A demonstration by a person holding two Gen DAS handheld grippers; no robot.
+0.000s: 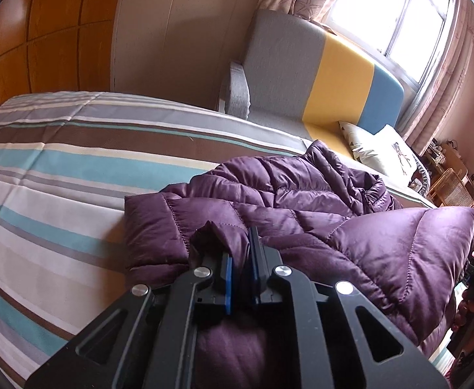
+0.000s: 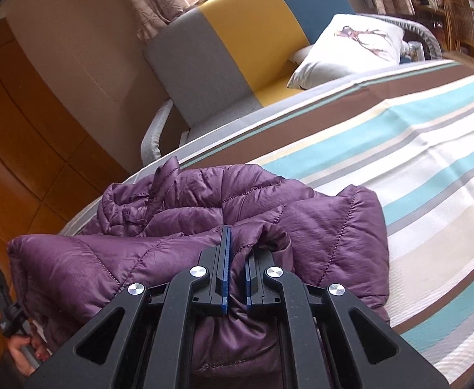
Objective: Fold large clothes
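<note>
Lying bunched on the striped bed (image 1: 58, 168), the quilted shiny purple puffer jacket (image 1: 302, 201) has folds clamped by both grippers: left gripper (image 1: 241, 259) and right gripper (image 2: 237, 259) fingers each pinch its fabric.

Ahead of the left gripper (image 1: 240, 253) the bunched purple down jacket (image 1: 318, 201) blocks the way; to its left the striped bedspread (image 1: 58, 194) lies bare. Beyond, the sofa (image 1: 318, 74) and pillow (image 1: 379, 152) close off the far side.

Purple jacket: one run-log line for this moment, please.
left claw shut on purple jacket | right claw shut on jacket | jacket bunched on striped bed
</note>
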